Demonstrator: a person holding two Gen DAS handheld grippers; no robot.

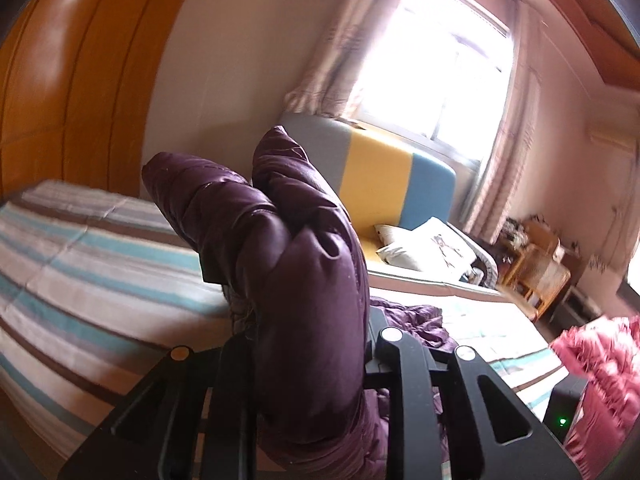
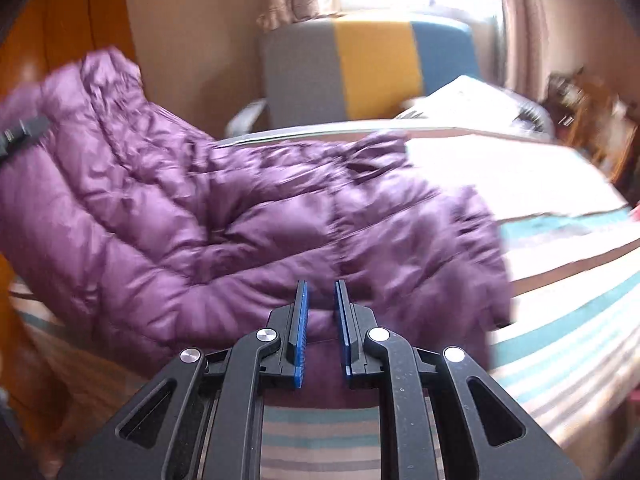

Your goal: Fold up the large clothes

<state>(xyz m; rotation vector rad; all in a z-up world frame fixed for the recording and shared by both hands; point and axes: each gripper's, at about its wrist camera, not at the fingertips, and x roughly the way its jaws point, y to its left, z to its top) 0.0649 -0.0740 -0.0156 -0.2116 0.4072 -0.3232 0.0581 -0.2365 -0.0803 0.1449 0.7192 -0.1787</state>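
Observation:
A purple down jacket (image 2: 224,208) lies spread on the striped bed (image 2: 568,312), its left part lifted. My left gripper (image 1: 296,280) is shut on a bunched fold of the purple jacket (image 1: 280,240) and holds it above the bed; the cloth hides the fingertips. My right gripper (image 2: 321,292) is open with a narrow gap, its blue pads (image 2: 303,320) just above the jacket's near hem, holding nothing. The left gripper's tip shows at the far left edge of the right wrist view (image 2: 20,132), at the raised part.
A pink-red garment (image 1: 600,368) lies at the bed's right side. A grey, yellow and blue headboard (image 1: 380,184) with pillows (image 1: 432,248) stands at the far end. A wooden wardrobe (image 1: 72,88) is on the left, a wooden nightstand (image 1: 536,268) near the window.

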